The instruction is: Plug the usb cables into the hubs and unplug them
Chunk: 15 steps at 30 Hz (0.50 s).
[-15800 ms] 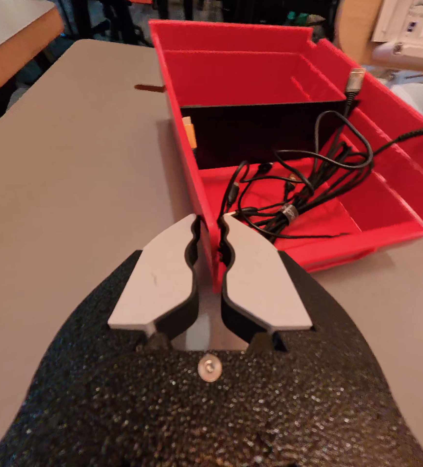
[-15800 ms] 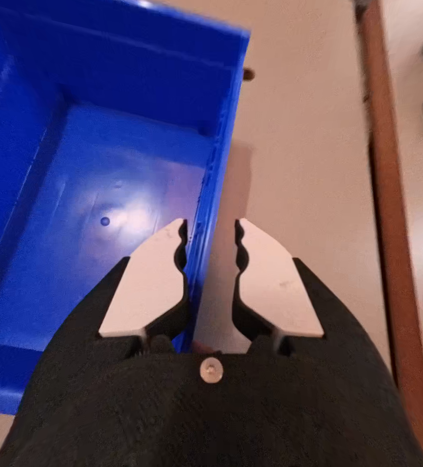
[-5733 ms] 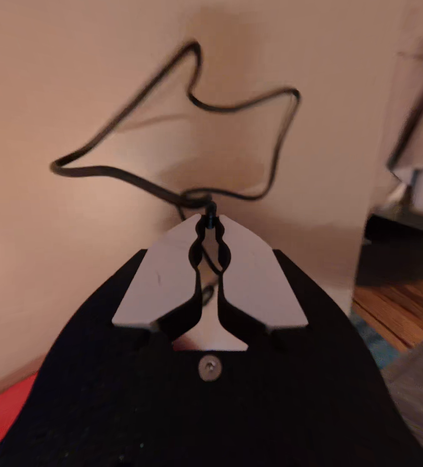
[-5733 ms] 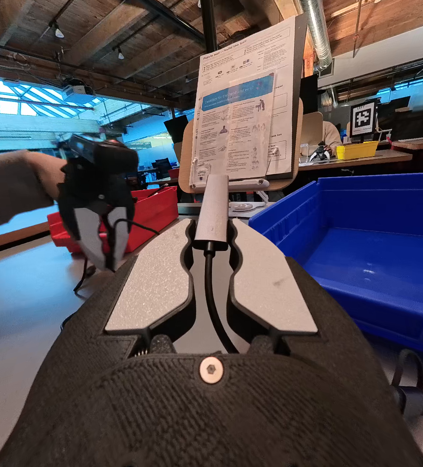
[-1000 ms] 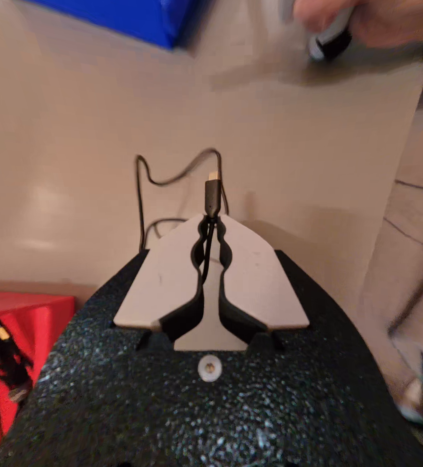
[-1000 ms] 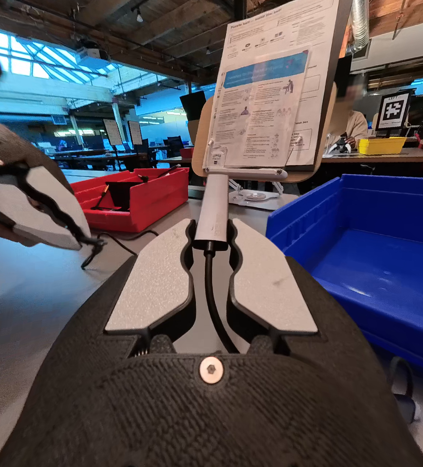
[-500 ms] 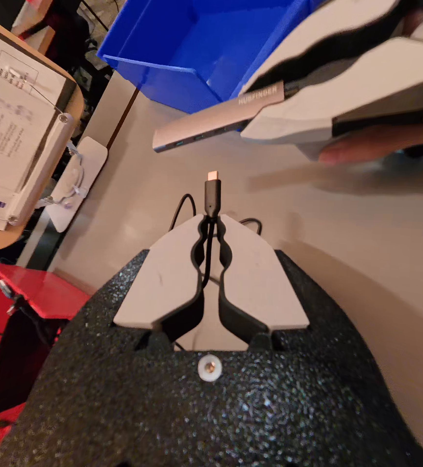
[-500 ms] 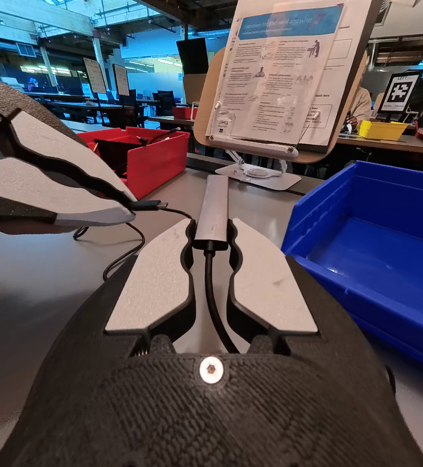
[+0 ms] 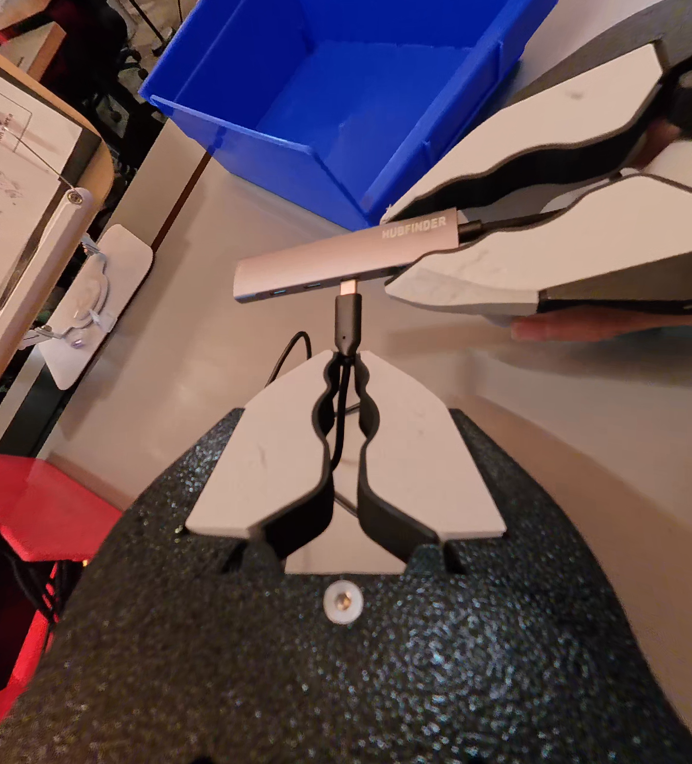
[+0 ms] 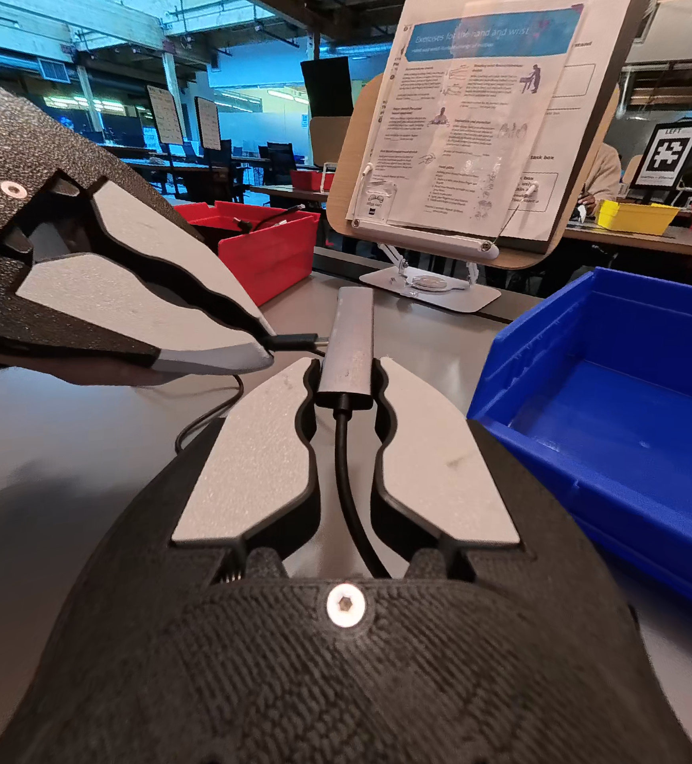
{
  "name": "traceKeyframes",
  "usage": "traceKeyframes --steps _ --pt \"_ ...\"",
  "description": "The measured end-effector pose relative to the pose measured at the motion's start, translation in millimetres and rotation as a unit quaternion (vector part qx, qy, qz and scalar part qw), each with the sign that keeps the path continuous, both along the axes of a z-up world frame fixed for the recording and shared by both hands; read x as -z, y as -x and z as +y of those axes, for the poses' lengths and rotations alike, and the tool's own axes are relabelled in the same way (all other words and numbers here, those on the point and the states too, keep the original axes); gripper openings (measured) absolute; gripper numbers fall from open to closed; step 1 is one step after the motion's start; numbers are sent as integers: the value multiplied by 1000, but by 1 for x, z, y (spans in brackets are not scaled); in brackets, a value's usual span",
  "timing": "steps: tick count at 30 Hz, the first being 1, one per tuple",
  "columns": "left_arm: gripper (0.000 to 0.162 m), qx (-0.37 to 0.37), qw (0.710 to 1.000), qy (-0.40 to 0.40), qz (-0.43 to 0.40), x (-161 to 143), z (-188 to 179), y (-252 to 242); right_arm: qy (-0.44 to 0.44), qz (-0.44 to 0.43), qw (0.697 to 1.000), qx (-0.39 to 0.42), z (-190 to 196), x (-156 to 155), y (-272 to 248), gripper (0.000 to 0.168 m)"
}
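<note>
Surface [image 9: 584, 434]: grey, carrying a blue bin [image 9: 336, 82] and a red bin [image 10: 270, 252].
Hub [image 9: 344, 252]: slim metal bar, likely light, rigid and slippery; right hand-held gripper [image 10: 344, 372] clamps its corded end.
Cable plug [image 9: 348, 314]: small and stiff on a limp cord; left hand-held gripper [image 9: 343, 364] pinches the cord just behind it, tip at a side port, depth unclear.

Where the cable's metal plug tip [image 9: 347, 286] meets the side of the hub [image 9: 346, 253], the pictures do not show how deep it sits in the port. The hub's rear end is hidden between the right gripper's [image 10: 345, 364] jaws. The red bin [image 9: 26, 516] is cut off by the left wrist view's left edge, and the blue bin [image 10: 609, 397] by the right wrist view's right edge.
</note>
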<state>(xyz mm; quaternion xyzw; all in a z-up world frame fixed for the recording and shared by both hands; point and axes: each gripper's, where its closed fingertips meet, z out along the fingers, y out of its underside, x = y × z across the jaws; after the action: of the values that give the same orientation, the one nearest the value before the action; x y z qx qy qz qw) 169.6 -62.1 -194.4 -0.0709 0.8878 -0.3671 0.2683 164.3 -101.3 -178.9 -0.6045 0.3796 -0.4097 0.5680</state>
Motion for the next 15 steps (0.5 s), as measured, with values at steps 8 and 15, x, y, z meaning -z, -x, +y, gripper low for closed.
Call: traceKeyframes --steps 8,15 --pt "6 -7 1000 -9 -14 0 2 0 17 2 1000 4 2 2 -1 25" --pt "6 -10 1000 -10 -21 0 5 -1 20 8 1000 -2 4 4 -1 25"
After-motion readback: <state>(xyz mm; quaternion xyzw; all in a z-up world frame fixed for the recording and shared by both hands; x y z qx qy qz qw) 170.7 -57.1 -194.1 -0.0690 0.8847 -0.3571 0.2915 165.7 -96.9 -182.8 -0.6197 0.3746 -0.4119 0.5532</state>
